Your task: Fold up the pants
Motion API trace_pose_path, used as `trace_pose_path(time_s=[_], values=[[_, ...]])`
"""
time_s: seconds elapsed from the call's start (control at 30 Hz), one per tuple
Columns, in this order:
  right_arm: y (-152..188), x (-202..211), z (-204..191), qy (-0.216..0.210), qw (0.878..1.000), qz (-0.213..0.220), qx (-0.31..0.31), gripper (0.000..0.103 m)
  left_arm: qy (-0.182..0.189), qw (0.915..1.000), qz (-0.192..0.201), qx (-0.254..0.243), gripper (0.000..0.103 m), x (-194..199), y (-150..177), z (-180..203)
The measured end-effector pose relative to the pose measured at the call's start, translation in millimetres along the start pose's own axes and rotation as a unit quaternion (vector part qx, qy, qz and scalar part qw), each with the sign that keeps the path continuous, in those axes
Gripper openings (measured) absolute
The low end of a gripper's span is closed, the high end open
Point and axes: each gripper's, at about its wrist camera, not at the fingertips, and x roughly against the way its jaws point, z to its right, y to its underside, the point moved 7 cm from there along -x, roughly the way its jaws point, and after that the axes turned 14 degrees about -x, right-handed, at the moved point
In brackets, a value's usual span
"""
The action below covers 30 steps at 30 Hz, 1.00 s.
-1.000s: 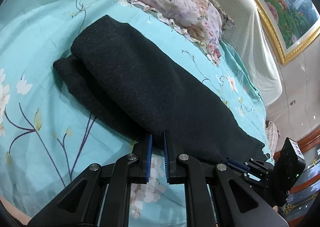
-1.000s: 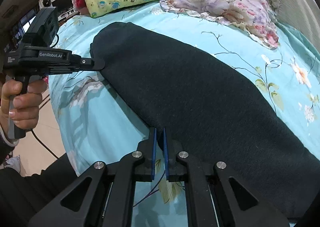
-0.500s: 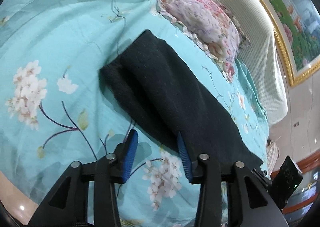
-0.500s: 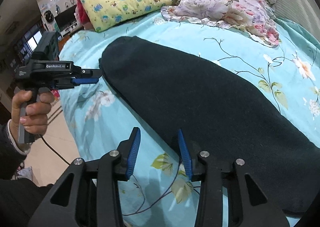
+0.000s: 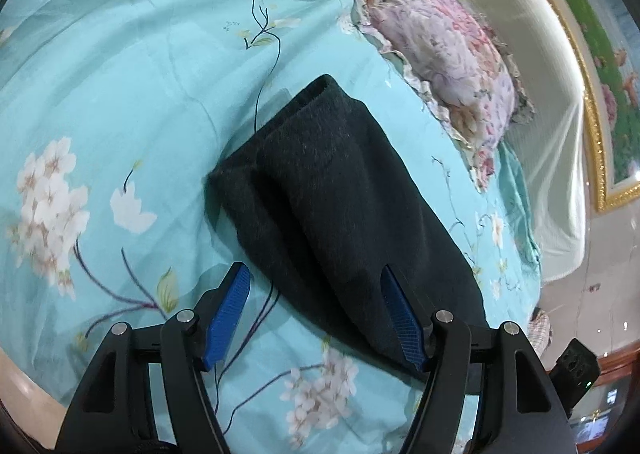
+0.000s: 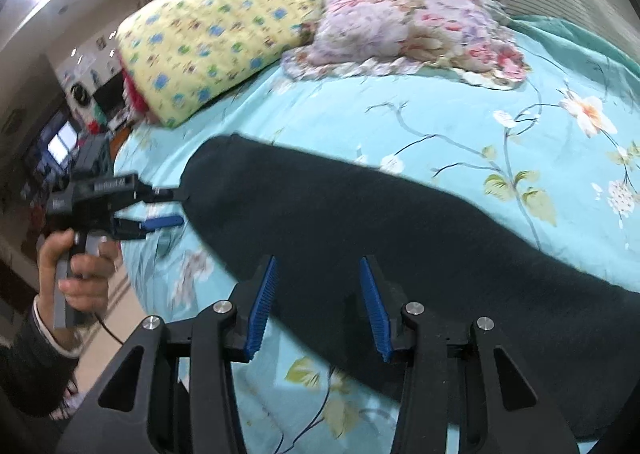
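Dark pants [image 5: 340, 205] lie folded lengthwise on the bed [image 5: 120, 93], along its near edge. Left gripper [image 5: 316, 314] and right gripper [image 6: 318, 306]: jaws have just been opening, both now apart above the fabric, pads off it. Two pillows [image 6: 408, 21] at the headboard end.

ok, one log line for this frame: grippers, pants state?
left gripper: open, jaws just opening, nothing gripped | right gripper: open, jaws just opening, nothing gripped | pants: lying folded lengthwise on bedsheet
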Motion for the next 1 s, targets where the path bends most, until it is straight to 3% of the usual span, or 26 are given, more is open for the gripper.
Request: trace_pose_path(time_s=[0.27,0.47,0.6,0.7,1.0], values=[[-60.2,-8.2,36.1,-0.006,0.998,0.014,-0.068,0.045,-0.013,0.9997,-0.019,0.007,0.069,-15.4,-9.2,-0.8],[-94.2,-49.7,65.9,0.019,0.997,-0.024,-0.078,0.045,-0.011,0.9996,-0.02,0.019,0.069,-21.4,-11.7,-3.8],[-94.0,-82.0,72.7,0.035,0.995,-0.071,-0.063,0.045,-0.012,0.9996,-0.019,0.015,0.069,-23.5,-13.2,-3.9],[-81.9,-97.1,57.8,0.043,0.994,-0.104,-0.014,0.045,-0.015,0.9997,-0.017,0.008,0.069,-25.9,-14.3,-3.2],[-54.2,-112.8,29.2,0.042,0.98,-0.172,0.09,0.045,-0.028,0.9993,-0.004,-0.026,0.063,-30.7,-17.9,1.2]])
